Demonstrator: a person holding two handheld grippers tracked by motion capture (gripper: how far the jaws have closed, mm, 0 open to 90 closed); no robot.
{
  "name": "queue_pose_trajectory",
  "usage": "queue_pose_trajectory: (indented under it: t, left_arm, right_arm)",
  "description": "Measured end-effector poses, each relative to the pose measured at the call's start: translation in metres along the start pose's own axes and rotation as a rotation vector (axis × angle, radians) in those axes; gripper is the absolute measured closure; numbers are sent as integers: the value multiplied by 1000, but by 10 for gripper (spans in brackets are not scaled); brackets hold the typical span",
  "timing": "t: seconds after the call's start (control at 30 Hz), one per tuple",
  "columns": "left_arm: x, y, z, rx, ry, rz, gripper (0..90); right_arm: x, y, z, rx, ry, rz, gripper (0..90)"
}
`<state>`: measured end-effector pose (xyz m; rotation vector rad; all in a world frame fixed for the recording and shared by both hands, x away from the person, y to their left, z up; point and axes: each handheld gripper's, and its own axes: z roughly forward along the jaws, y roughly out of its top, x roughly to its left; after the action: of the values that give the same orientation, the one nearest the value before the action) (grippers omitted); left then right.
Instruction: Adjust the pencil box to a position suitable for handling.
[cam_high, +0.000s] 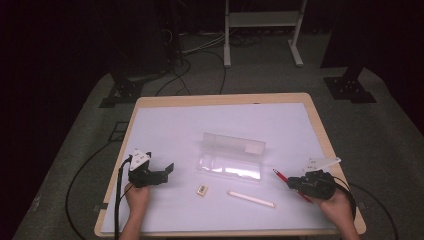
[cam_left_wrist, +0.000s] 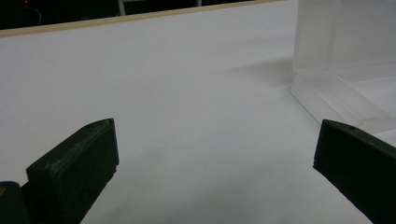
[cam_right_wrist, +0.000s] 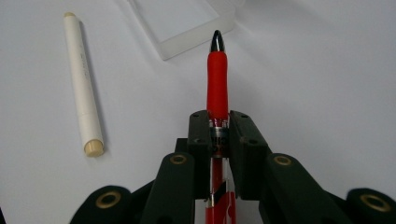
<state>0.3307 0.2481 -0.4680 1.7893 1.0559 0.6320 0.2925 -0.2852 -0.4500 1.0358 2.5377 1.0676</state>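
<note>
A red pen (cam_right_wrist: 217, 79) with a dark tip sticks out forward from between the jaws of my right gripper (cam_right_wrist: 217, 125), which is shut on its barrel. In the high view the right gripper (cam_high: 295, 183) sits at the table's right front, and the red pen (cam_high: 279, 174) points toward an open clear plastic case (cam_high: 232, 157) in the middle. My left gripper (cam_high: 167, 172) rests low at the left front, open. Its jaws stand wide apart with nothing between them, the left gripper (cam_left_wrist: 215, 149) facing the clear case (cam_left_wrist: 343, 51).
A white stick-shaped pen (cam_high: 251, 198) lies in front of the case, with a small tan eraser (cam_high: 202, 190) to its left. The white pen (cam_right_wrist: 83, 84) lies left of the held one. A white mat (cam_high: 200, 125) covers the wooden table. Cables trail over the floor behind.
</note>
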Motion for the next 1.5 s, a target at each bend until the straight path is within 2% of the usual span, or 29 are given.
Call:
queue_pose_trajectory:
  t: [0.17,0.2,0.43,0.8,1.5]
  left_arm:
    - [0,0,0,2,2,1,0]
    - [0,0,0,3,2,1,0]
    - [-1,0,1,7,3,3,0]
    - [-1,0,1,5,2,7,0]
    - [-1,0,1,5,3,5,0]
  right_arm:
    - [4,5,0,-13,3,-11,788]
    - [5,7,0,-19,5,-27,788]
    - [11,16,3,-16,26,-49,788]
    - [21,40,9,4,39,-136,788]
    - [25,69,9,3,53,-198,787]
